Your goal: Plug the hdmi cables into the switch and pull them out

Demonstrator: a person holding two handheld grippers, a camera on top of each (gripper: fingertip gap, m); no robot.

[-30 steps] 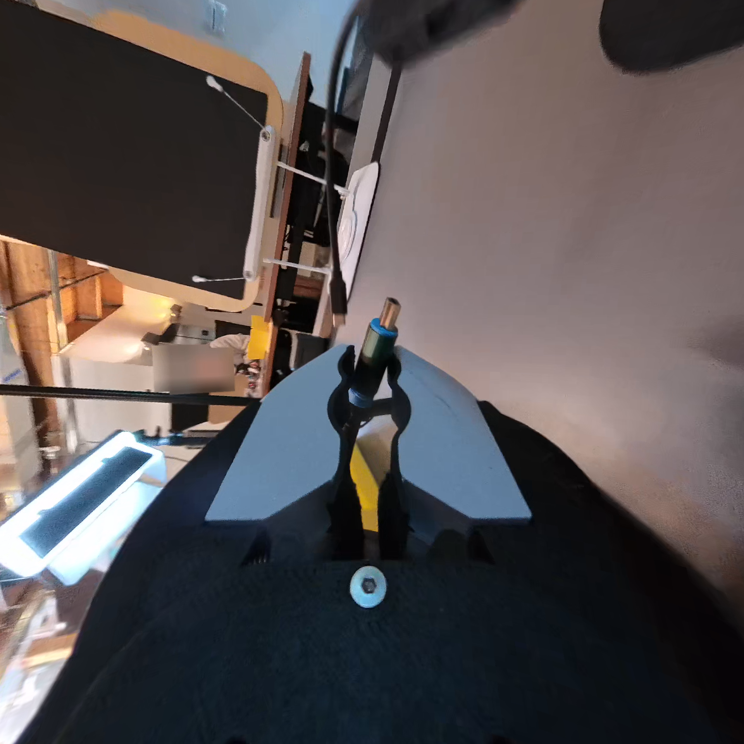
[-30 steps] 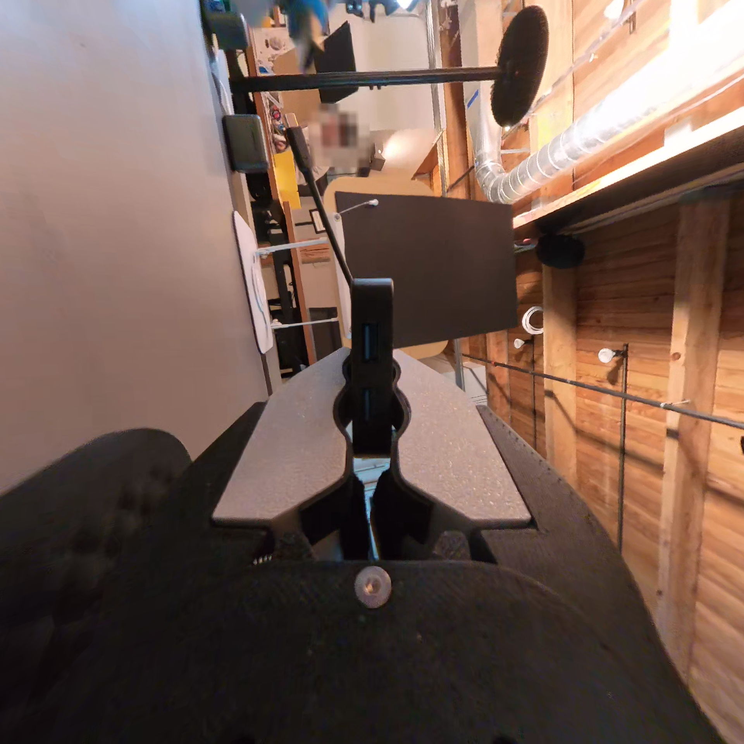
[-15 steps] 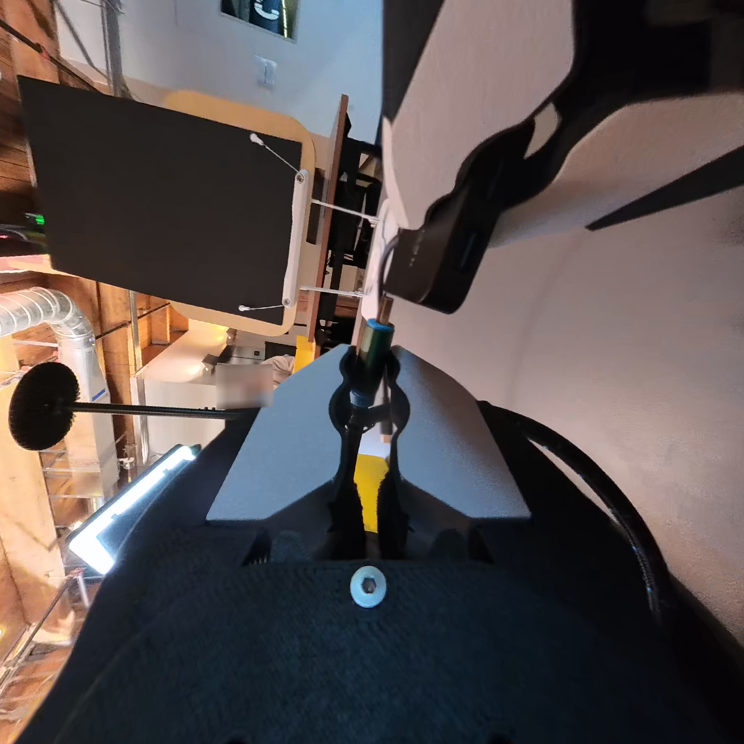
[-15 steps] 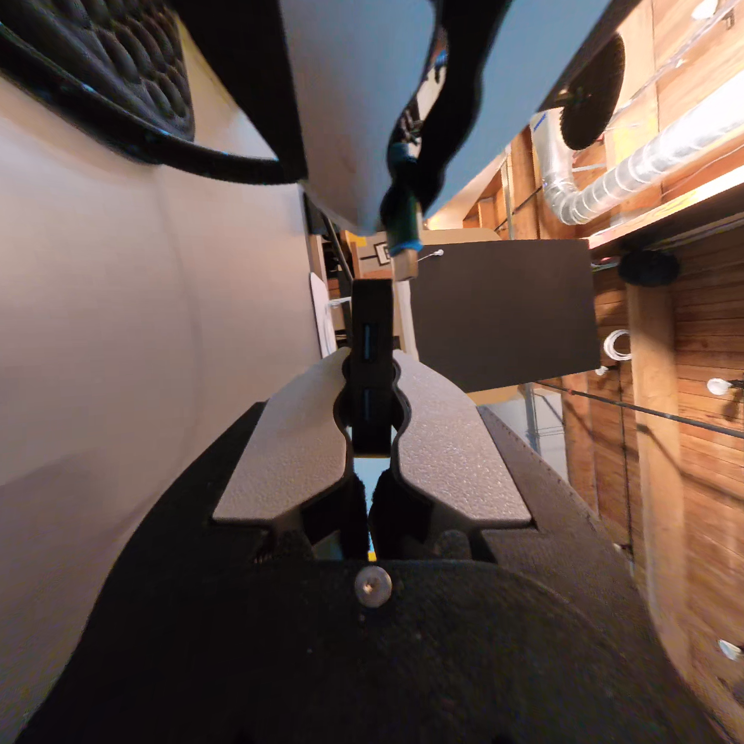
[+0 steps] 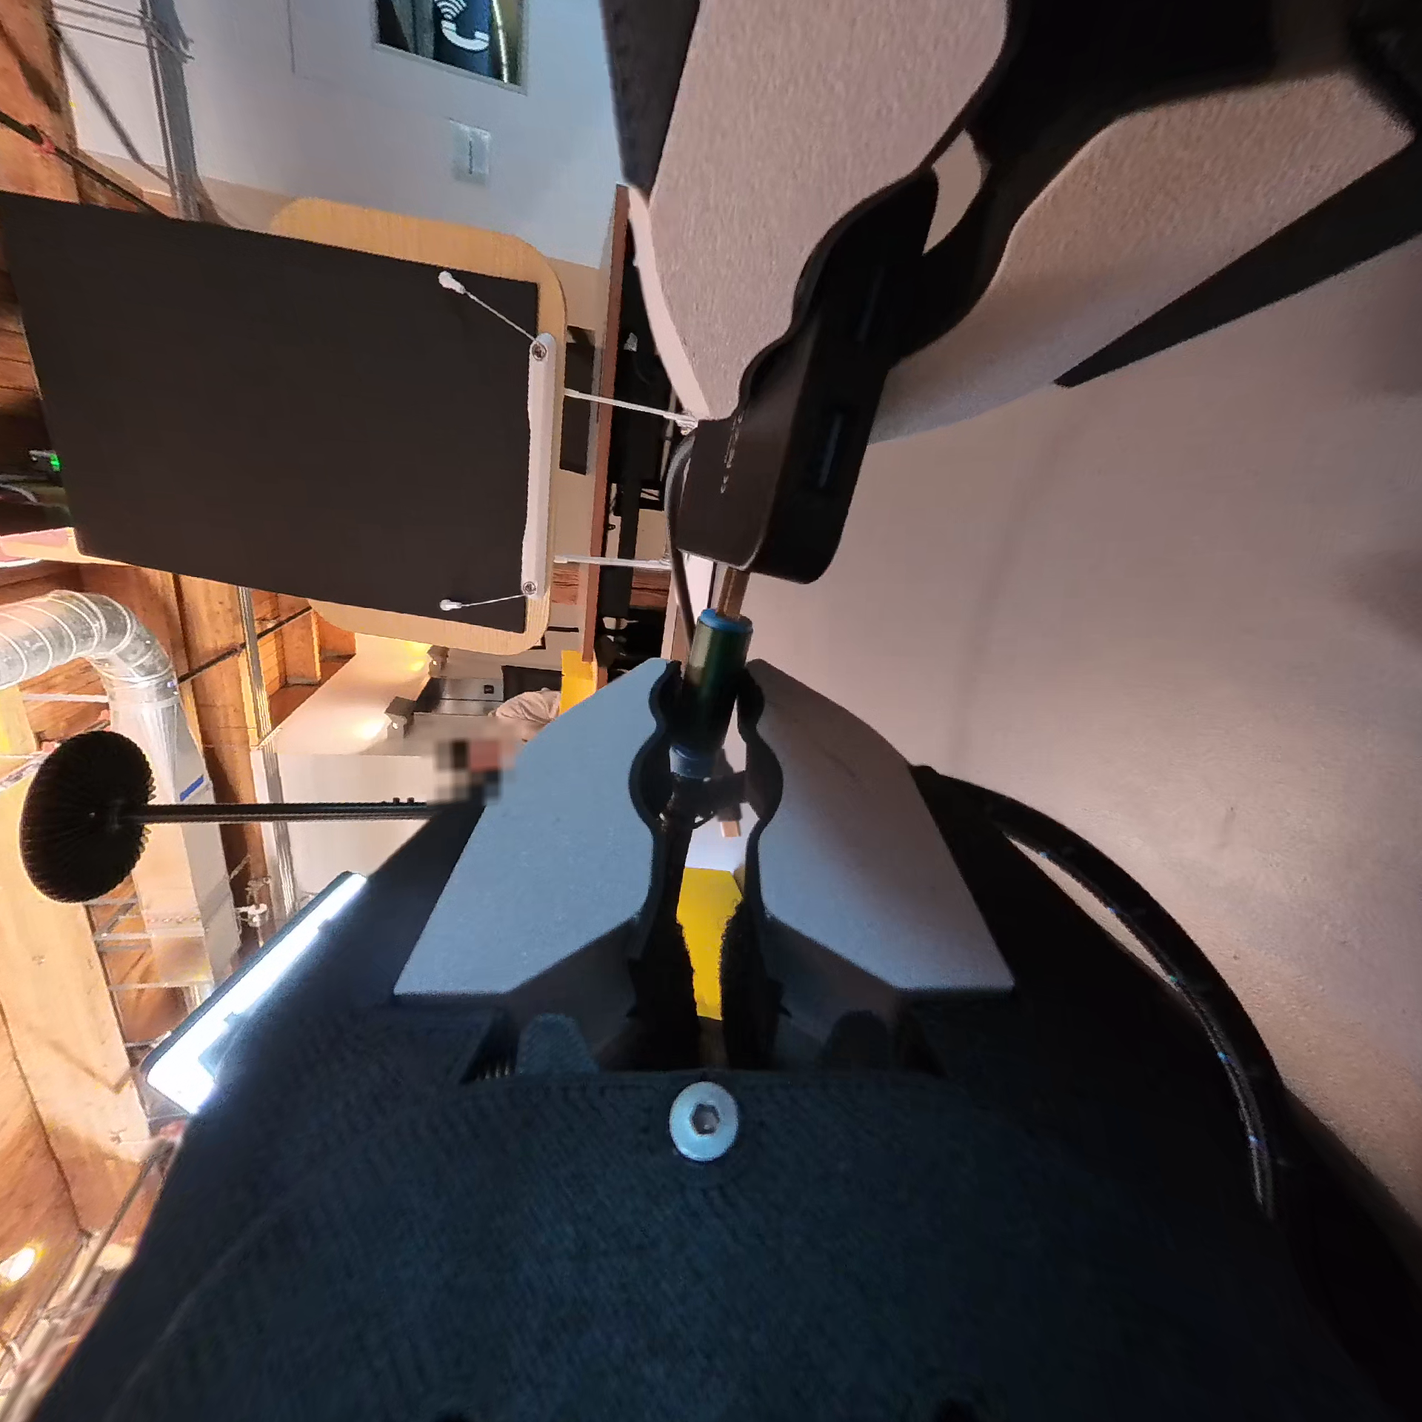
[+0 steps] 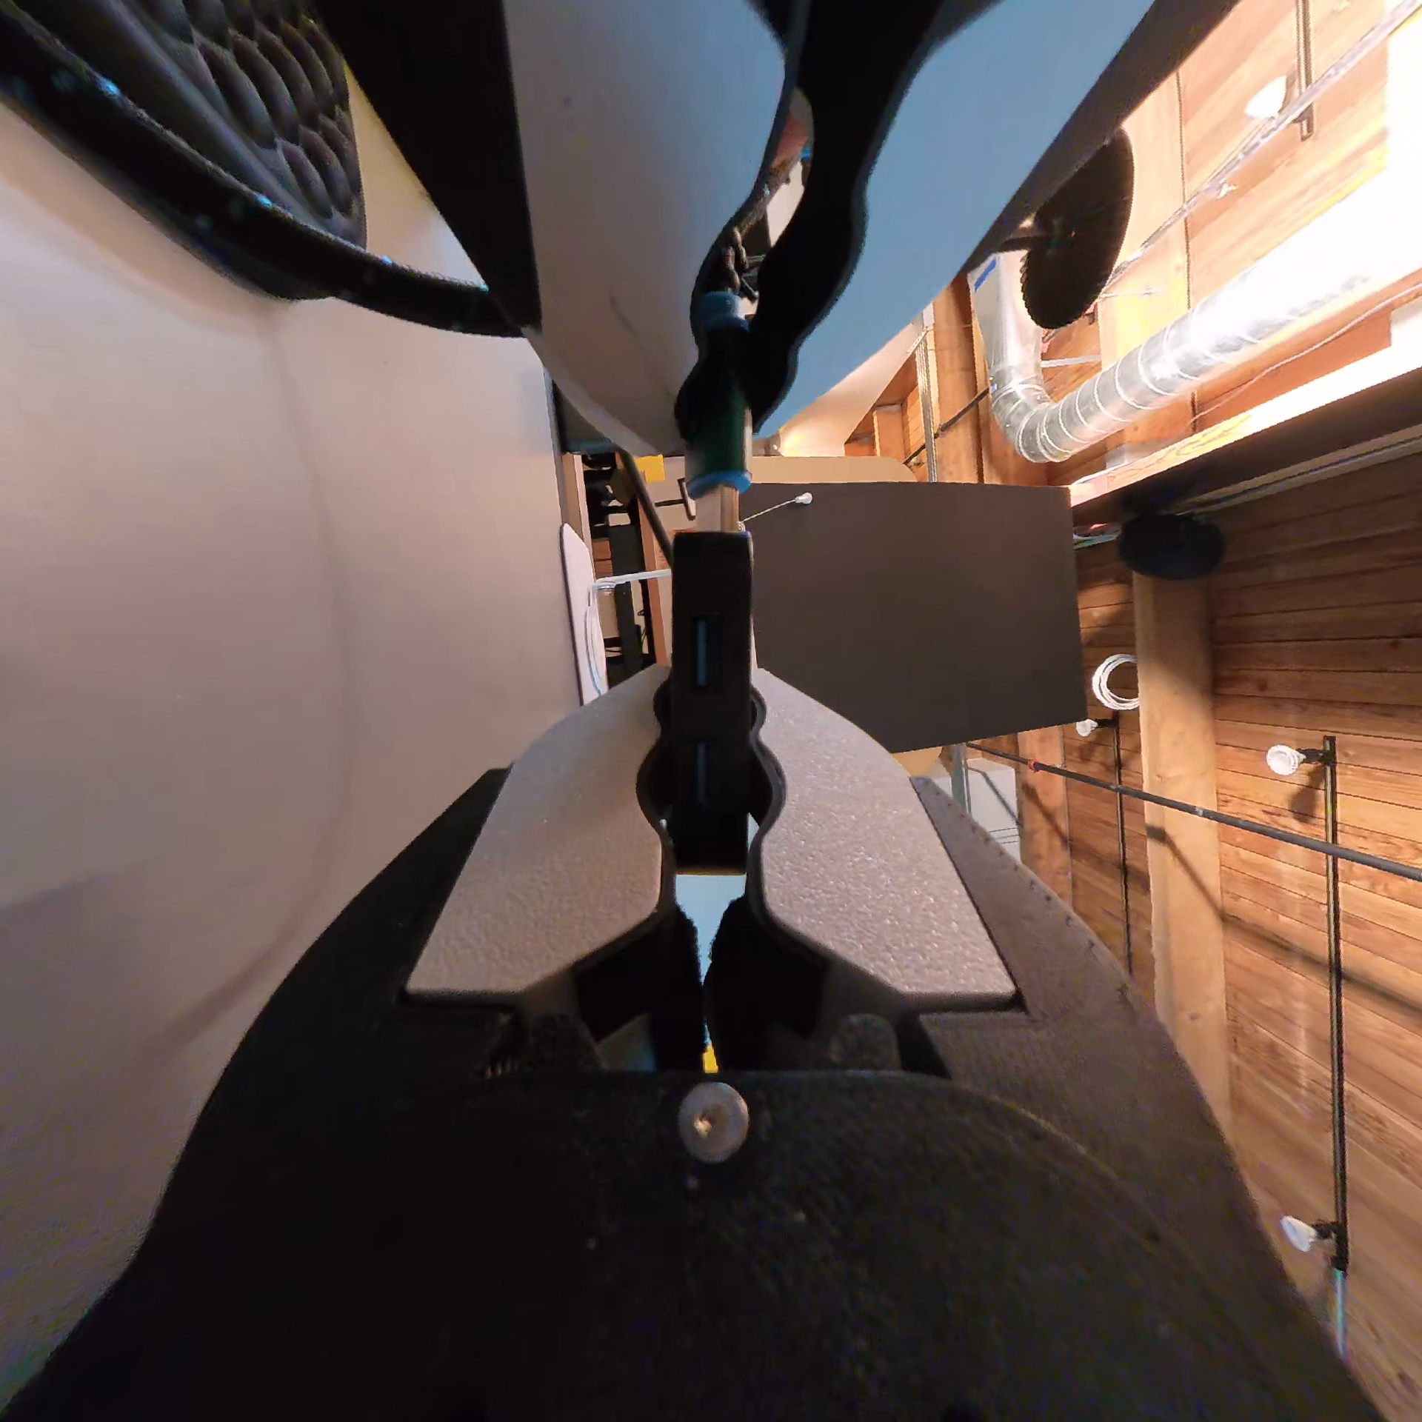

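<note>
My left gripper (image 5: 704, 696) is closed on the HDMI plug (image 5: 712, 669), a dark green barrel with blue rings, my two grey fingers (image 5: 554, 839) pinching it near their tips. Its metal tip (image 5: 735, 592) points ahead and meets the lower end of the black switch (image 5: 769, 477); how far it has gone into the port I cannot tell. The cable (image 5: 1139, 969) loops back round my right side, close over the pale tabletop (image 5: 1116, 654).

My right gripper (image 6: 708, 739) is clamped on the switch (image 6: 709, 692), holding it edge-on so that two side ports face the camera. About half of the body sticks out past my fingertips. In the right wrist view the plug (image 6: 719, 431) comes from above, held in the left gripper (image 6: 723, 385), and its metal tip (image 6: 719, 512) touches the switch's far end.

The two grippers face each other nose to nose, with little room between their fingertips beyond the plug and switch. Both are held off the tabletop (image 6: 231, 615), which runs along one side of the pair; the other side is open air toward a black board (image 6: 923, 615) and a wooden wall (image 6: 1270, 692).
</note>
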